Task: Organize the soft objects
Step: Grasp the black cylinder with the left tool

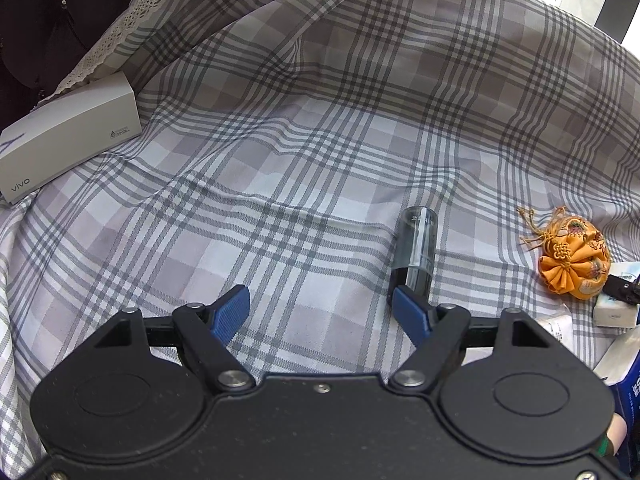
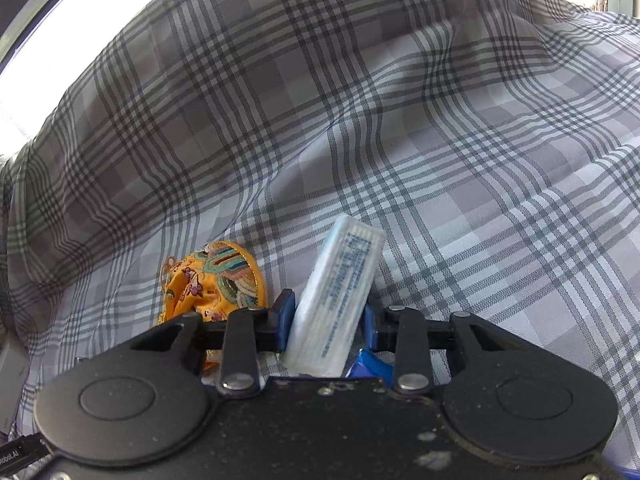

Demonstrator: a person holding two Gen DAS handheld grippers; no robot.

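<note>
Right tongs [image 2: 329,320] closed on a white tissue packet [image 2: 338,300], lifted end-up beside the orange pouch [image 2: 216,280] on the plaid bedsheet [image 2: 440,140], probably for sorting; left tongs [image 1: 320,312] hang wide open, empty, near a dark bottle [image 1: 414,252].

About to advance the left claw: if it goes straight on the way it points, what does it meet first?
Probably just the plaid bedspread. The left claw is open and empty; the dark bottle lies beside its path.

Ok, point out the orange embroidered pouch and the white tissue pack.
orange embroidered pouch [image 1: 574,266], left wrist view, its gathered front.
white tissue pack [image 2: 336,296], right wrist view, its printed face.
</note>
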